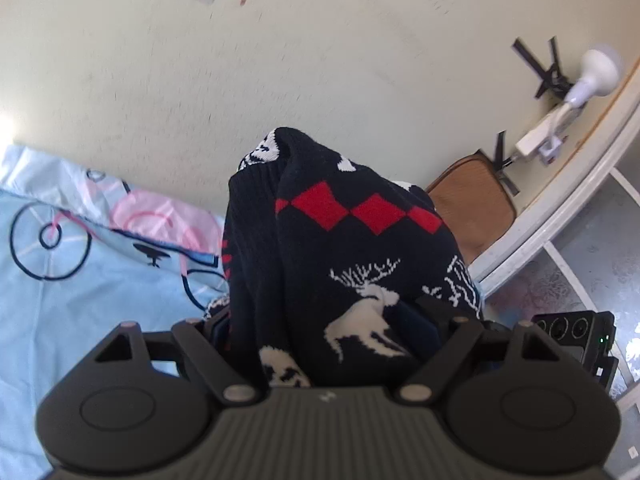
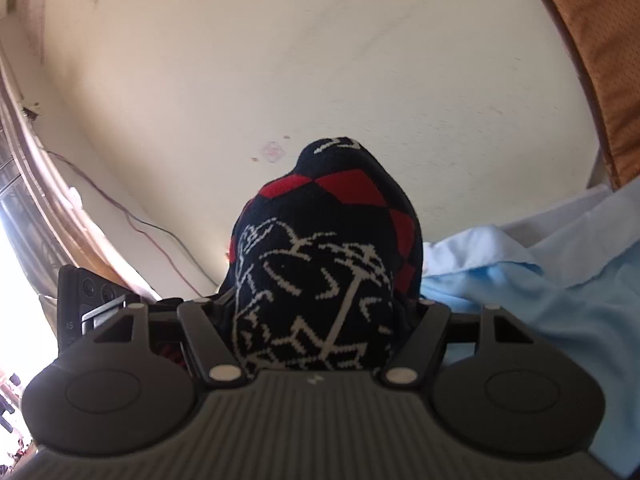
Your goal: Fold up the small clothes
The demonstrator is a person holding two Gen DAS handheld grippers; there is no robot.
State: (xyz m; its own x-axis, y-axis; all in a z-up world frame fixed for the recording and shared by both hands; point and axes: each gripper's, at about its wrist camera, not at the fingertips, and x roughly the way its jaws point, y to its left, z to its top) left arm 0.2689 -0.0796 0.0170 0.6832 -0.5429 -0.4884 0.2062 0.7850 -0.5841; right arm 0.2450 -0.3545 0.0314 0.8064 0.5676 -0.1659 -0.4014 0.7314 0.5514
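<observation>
- Between the two grippers hangs one dark knit garment (image 1: 344, 264), patterned with red diamonds and white reindeer; each camera sees a bunch of it rising straight out from between its own fingers.
- Left gripper (image 1: 328, 328) is clamped on the knit: cloth fills the gap between the jaws and folds over the tips, which it hides.
- Right gripper (image 2: 316, 320) is likewise clamped on the same garment (image 2: 324, 264), with a rounded hump of cloth bulging forward of the jaws.
- Neither hand is nearer, I judge; both hold an end, so the garment's long axis probably runs from one gripper to the other, though the span between them is out of view.
- Each bunch points forward along the fingers, towards the cream table (image 1: 280, 80), and appears lifted clear of it.
- Light blue printed cloth (image 1: 60, 240) lies on the table to the left gripper's left; an orange-brown cloth (image 1: 472, 200) lies beyond the knit, near the table edge.
- Laying the garment flat calls for drawing the hands apart along that axis.
</observation>
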